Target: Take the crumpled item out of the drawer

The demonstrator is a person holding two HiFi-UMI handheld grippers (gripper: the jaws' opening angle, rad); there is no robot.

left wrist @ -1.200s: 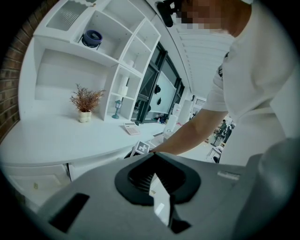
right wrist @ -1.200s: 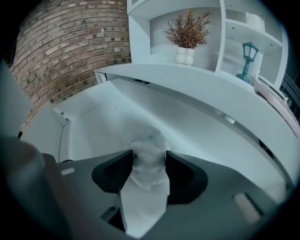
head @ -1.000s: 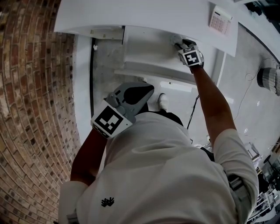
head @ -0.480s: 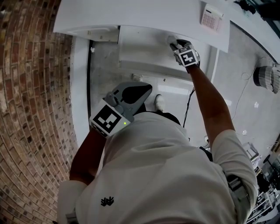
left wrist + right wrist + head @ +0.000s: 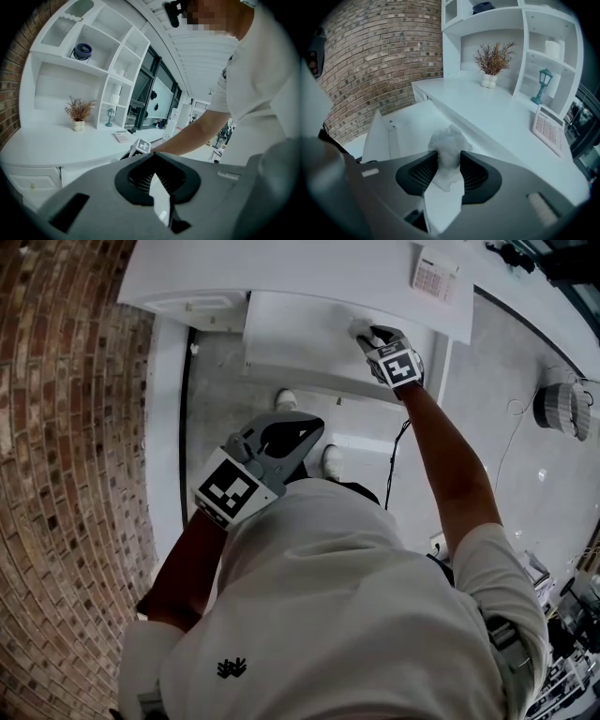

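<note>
Left tongs near torso: jaws together, nothing between. Right tongs farther out: jaws just been closing, pads clamped on white crumpled item. Item over open drawer, close by table edge.

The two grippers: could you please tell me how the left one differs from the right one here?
The left gripper is empty, jaws together; the right gripper pinches the crumpled paper, its jaws having just been closing. The left is held back by the person's shirt; the right reaches out over the open drawer. Both share the same grey design.
</note>
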